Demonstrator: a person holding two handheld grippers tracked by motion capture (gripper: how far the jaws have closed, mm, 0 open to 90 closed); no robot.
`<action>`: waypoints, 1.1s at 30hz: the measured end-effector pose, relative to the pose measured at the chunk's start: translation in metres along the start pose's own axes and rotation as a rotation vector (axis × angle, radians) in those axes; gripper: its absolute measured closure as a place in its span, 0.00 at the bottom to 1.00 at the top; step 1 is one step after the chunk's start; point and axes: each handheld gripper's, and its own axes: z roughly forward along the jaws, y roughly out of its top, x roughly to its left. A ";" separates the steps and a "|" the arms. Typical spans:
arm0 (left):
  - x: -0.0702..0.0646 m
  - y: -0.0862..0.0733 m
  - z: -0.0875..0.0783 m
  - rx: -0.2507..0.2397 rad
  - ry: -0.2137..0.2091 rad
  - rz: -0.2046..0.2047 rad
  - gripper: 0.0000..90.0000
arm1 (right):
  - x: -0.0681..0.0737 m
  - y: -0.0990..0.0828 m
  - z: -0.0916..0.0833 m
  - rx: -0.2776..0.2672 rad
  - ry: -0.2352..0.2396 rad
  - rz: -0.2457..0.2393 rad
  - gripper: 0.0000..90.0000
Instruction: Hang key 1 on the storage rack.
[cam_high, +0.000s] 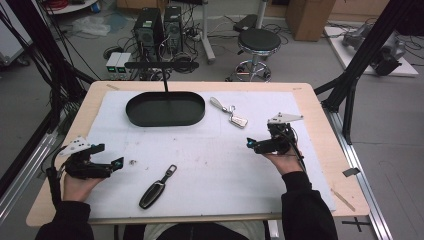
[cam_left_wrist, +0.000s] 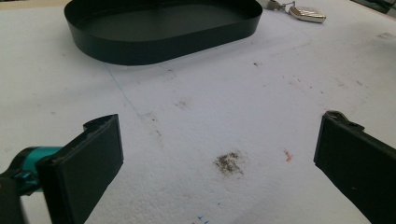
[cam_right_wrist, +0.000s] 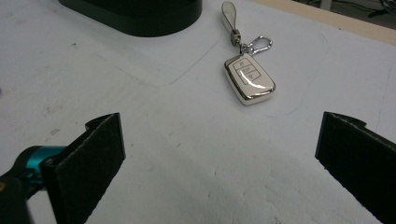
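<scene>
**Two tools gaping over a table with two key fobs and one tray**

Hovering near the right edge of the table (cam_high: 320, 150), the right tool (cam_high: 251, 145) has its jaws spread wide with nothing between them; in the right gripper view the white key fob (cam_right_wrist: 250, 78) lies ahead of those jaws, well short of them, flat on the white mat (cam_high: 225, 165). That fob has a chrome rim, three buttons whose markings are too small to read, a metal clasp and a pale strap. In the high view it sits toward the far right part of the mat, just right of the black tray (cam_high: 165, 108).

The left tool (cam_high: 118, 163) is held near the table's left edge, jaws likewise wide apart and gripping nothing; the left gripper view shows bare, smudged mat between its pads, with the tray farther off.

Counted: two tools, one in each hand; two key fobs, the white one and a dark key fob (cam_high: 156, 188) with a loop at one end, lying near the front edge of the table, between the two hands and closer to the left one; one oval black tray, holding nothing, toward the far edge; one white mat covering most of the wooden top.

No brand, label or legible writing can be made out on either fob, the tray or the tools
</scene>
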 end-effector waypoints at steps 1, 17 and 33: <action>0.000 0.000 0.000 0.000 -0.001 0.000 0.02 | 0.000 0.002 0.001 -0.003 0.001 0.003 0.01; 0.001 0.000 0.001 -0.004 -0.009 -0.002 0.02 | 0.006 0.040 0.030 0.024 0.036 -0.055 0.01; 0.001 0.000 0.001 -0.011 -0.011 -0.005 0.02 | 0.005 0.066 0.064 0.085 0.066 -0.076 0.01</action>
